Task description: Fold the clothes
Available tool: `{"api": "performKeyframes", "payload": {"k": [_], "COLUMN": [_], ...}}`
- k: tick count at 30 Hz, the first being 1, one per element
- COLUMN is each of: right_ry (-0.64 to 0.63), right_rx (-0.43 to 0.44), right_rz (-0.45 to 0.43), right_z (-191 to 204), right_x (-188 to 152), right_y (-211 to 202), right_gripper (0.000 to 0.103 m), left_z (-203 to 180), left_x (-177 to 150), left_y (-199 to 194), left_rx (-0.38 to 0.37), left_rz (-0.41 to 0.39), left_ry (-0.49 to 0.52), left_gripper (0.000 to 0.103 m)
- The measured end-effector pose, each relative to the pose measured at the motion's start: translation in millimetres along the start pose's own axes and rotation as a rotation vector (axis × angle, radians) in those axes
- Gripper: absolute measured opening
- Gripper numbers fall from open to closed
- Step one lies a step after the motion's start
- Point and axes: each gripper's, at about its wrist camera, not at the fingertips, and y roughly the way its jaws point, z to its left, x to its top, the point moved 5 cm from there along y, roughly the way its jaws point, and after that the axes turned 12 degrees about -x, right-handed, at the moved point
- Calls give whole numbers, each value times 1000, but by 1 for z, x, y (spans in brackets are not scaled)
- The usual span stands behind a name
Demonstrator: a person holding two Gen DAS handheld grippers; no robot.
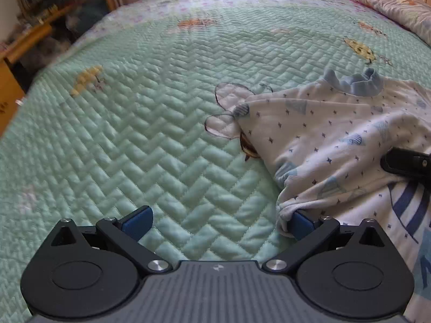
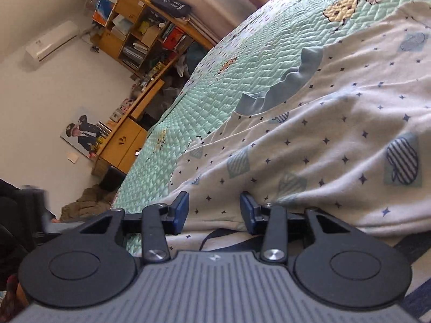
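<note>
White star-printed garment is lying on the green quilted bed. Only the right wrist view is showing the wooden shelf. The left hand-held gripper is standing wide open, one pad touching the garment's edge. The right hand-held gripper is partly open astride a fold, its far edge cut off.

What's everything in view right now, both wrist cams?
shirt: one, white with navy stars and a light-blue collar, spread on the bed, partly folded over
bedspread: one, mint-green quilted, under the shirt
pillow: one, pale patterned, far right corner of the bed
bookshelf: one, wooden, cluttered, against the wall
air conditioner: one, white, on the wall
poster: one, low on the wall
left gripper: black with blue fingers, open, right finger at the shirt edge
right gripper: black with blue fingers, open, straddling a shirt fold
</note>
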Motion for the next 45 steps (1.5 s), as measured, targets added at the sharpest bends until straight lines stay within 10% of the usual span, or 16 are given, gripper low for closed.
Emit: {"api": "performKeyframes", "payload": {"k": [10, 27, 39, 45], "right_ry": [20, 68, 40, -32], "right_rx": [49, 221, 136, 29], "right_rz": [-16, -5, 37, -113], "right_z": [-7, -14, 7, -3], "right_x": [-7, -2, 15, 25], "right_y": [-4, -8, -48, -99], "right_gripper": [40, 57, 75, 78], "left_z": [63, -92, -124, -142], "left_x": [1, 127, 120, 126], "left_y": [-36, 133, 129, 127], "left_rx": [-372, -414, -426, -265], "left_rz": [-119, 83, 179, 114], "left_ry": [-403, 302, 503, 646], "left_gripper": [102, 95, 8, 7]}}
